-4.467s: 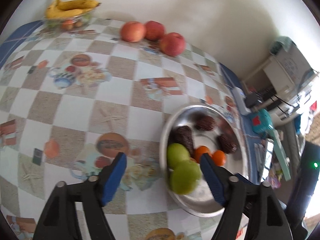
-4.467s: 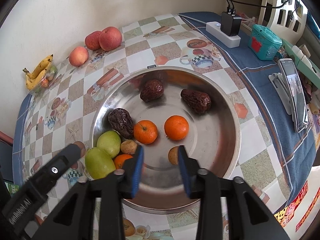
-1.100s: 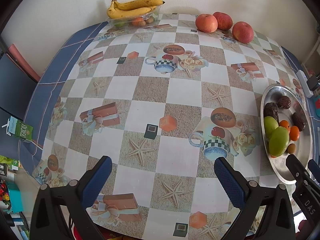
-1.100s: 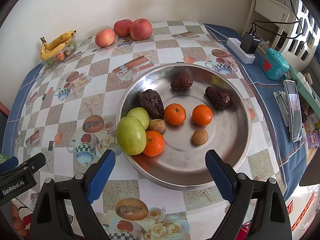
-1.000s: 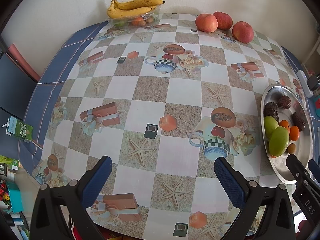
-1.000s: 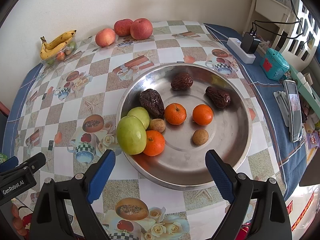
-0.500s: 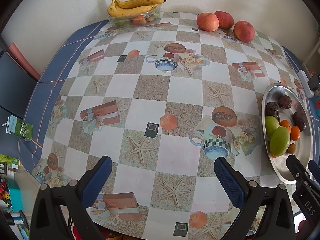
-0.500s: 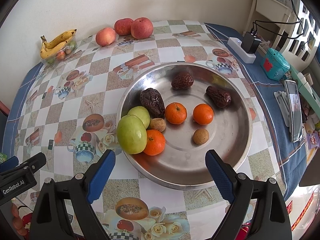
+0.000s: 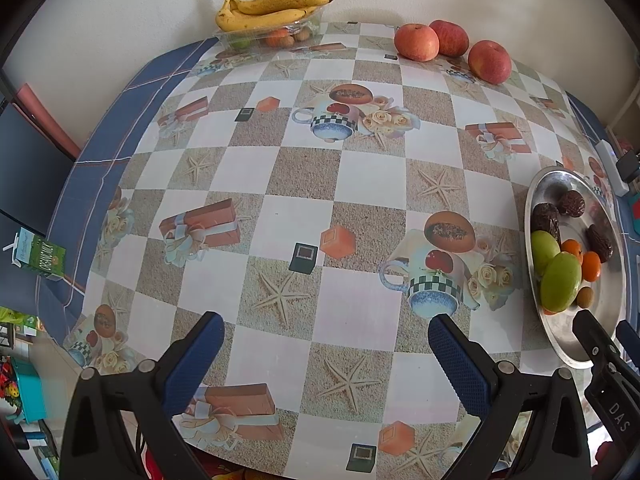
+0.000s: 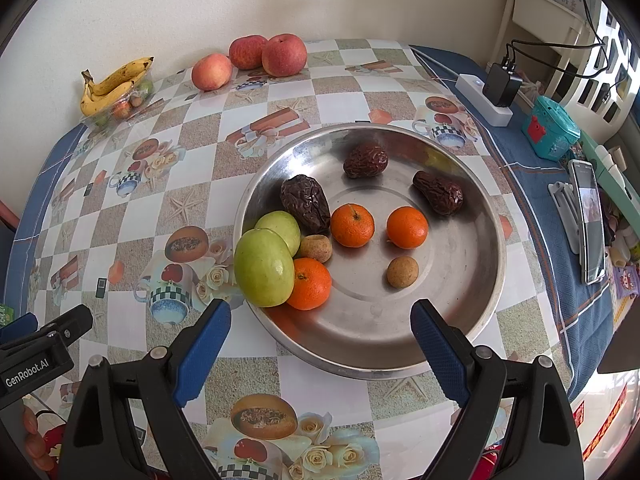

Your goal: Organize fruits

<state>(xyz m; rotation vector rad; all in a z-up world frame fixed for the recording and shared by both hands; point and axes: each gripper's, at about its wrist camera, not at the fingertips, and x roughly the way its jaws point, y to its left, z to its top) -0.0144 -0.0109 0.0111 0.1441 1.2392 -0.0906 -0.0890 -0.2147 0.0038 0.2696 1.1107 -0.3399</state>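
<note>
A steel bowl (image 10: 472, 300) holds two green apples (image 10: 264, 266), three oranges (image 10: 352, 225), three dark dates (image 10: 306, 202) and two small brown fruits (image 10: 402, 271). The bowl also shows at the right of the left wrist view (image 9: 572, 344). Three red apples (image 10: 284, 54) and bananas (image 10: 114, 84) on a clear tray lie at the table's far edge. My right gripper (image 10: 320, 344) is open and empty just in front of the bowl. My left gripper (image 9: 326, 354) is open and empty over the tablecloth, left of the bowl.
The table has a checkered patterned cloth (image 9: 360, 172). A power strip with a charger (image 10: 490, 98), a teal box (image 10: 554, 128) and a phone (image 10: 588, 216) lie to the right of the bowl. A green carton (image 9: 40, 256) sits off the table's left edge.
Since 4.5 s ago both grippers have pulled back from the bowl and opened wide. In the last second nothing has visibly moved.
</note>
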